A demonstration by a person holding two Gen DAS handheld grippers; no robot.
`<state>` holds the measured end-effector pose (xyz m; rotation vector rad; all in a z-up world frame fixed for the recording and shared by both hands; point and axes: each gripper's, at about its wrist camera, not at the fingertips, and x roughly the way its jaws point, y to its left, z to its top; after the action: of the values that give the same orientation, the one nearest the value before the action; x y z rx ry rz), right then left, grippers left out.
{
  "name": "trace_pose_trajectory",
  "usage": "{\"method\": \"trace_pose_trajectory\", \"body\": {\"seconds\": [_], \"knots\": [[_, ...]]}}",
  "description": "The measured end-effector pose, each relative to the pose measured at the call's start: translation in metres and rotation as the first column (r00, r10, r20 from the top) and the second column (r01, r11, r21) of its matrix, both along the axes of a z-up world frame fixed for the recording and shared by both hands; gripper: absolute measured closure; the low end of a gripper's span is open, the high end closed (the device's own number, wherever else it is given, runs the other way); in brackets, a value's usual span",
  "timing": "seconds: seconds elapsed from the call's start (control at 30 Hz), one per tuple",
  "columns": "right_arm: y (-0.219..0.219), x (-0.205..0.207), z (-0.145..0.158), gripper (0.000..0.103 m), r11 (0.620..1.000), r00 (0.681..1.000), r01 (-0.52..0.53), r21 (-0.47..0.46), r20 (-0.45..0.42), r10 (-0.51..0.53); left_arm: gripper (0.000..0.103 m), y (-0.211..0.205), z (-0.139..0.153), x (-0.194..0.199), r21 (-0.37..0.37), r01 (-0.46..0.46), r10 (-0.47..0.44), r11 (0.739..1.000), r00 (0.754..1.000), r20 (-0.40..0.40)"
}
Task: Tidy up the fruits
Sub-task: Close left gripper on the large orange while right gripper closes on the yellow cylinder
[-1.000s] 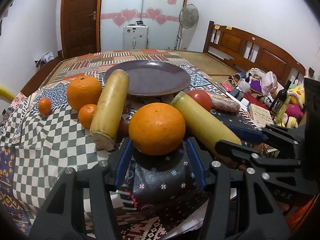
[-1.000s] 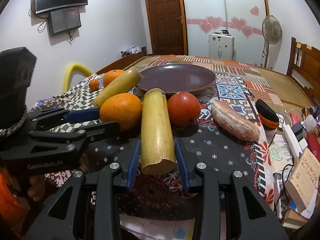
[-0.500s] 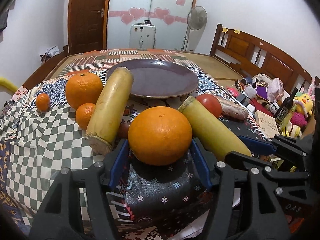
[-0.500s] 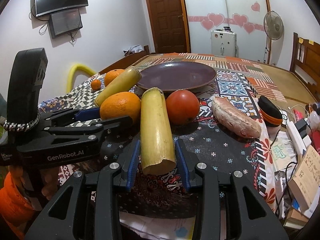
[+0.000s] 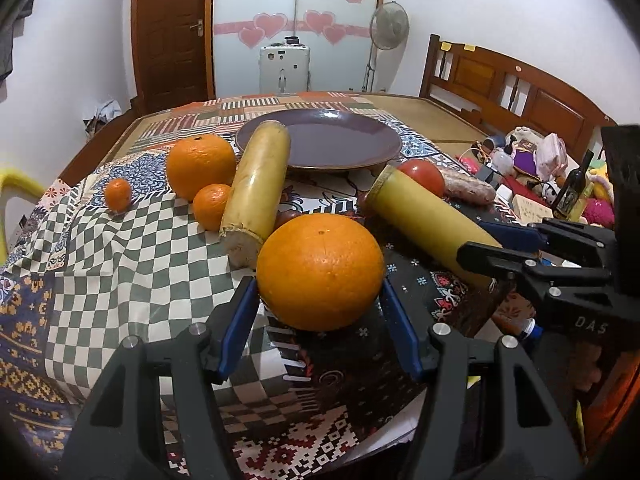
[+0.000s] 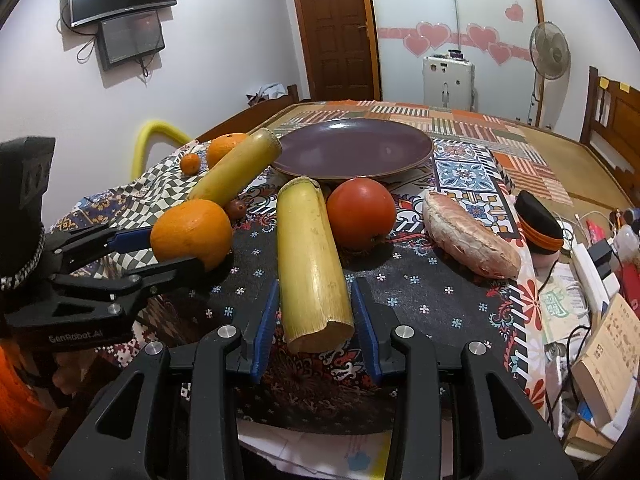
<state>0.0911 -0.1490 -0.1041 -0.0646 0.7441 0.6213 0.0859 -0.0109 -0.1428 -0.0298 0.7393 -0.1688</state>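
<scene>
Risks
- Your left hand-held gripper [image 5: 320, 312] stands spread around the near orange [image 5: 320, 270], pads just beside the peel, not pressing; the orange rests on the cloth. It is round and could roll toward the tabletop edge if you nudge it before you close
- Your right hand-held gripper [image 6: 314, 320] has its jaws opening, the near cane [image 6: 310, 260] between them with a gap on each side, not pinched. The cane is long and smooth; gripped only at its cut end it may pivot or slip out
- The tomato [image 6: 362, 212] lies just beside that cane and may get knocked
- Both tools work close together and could collide

Count
- Oranges, large: 2, the near one and a far one [image 5: 200, 166]
- Oranges, small: 2 [image 5: 212, 205] [image 5: 118, 194]
- Canes: 2, the second [image 5: 258, 188] leaning toward the plate
- Tomato: 1
- Small dark fruit [image 6: 237, 209]: 1, kind unclear
- Pinkish root [image 6: 468, 240]: 1
- Plate [image 5: 384, 152]: 1, nothing on it; all fruit lies on the cloth in front
</scene>
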Motion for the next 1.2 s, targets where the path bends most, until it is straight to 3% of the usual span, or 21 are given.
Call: {"method": "trace_pose_trajectory", "body": {"seconds": [0.2,0.5,0.6,0.73,1.2], "knots": [[0.011,0.01,-0.001,0.059,1.0,1.0,-0.021,-0.015,0.001,0.021,0.034,-0.004,0.001,0.01,-0.018,-0.022,0.022,1.0,1.0,0.009],[0.025,0.026,-0.008,0.059,0.998,1.0,-0.024,-0.053,-0.006,0.024,0.036,-0.004,-0.004,0.019,-0.041,-0.022,0.022,0.999,1.0,0.01],[0.024,0.026,-0.009,0.067,0.999,1.0,-0.027,-0.043,-0.014,0.027,0.037,-0.005,-0.003,0.018,-0.035,-0.016,0.016,0.999,1.0,0.011],[0.025,0.02,-0.007,0.068,0.998,1.0,-0.012,-0.059,0.007,0.012,0.038,-0.005,-0.003,0.018,-0.032,-0.015,0.015,0.999,1.0,0.007],[0.019,0.01,0.025,0.069,1.0,0.996,0.022,0.001,0.089,-0.022,0.038,0.014,0.03,0.005,-0.055,-0.049,0.054,0.997,0.995,0.085]]}}
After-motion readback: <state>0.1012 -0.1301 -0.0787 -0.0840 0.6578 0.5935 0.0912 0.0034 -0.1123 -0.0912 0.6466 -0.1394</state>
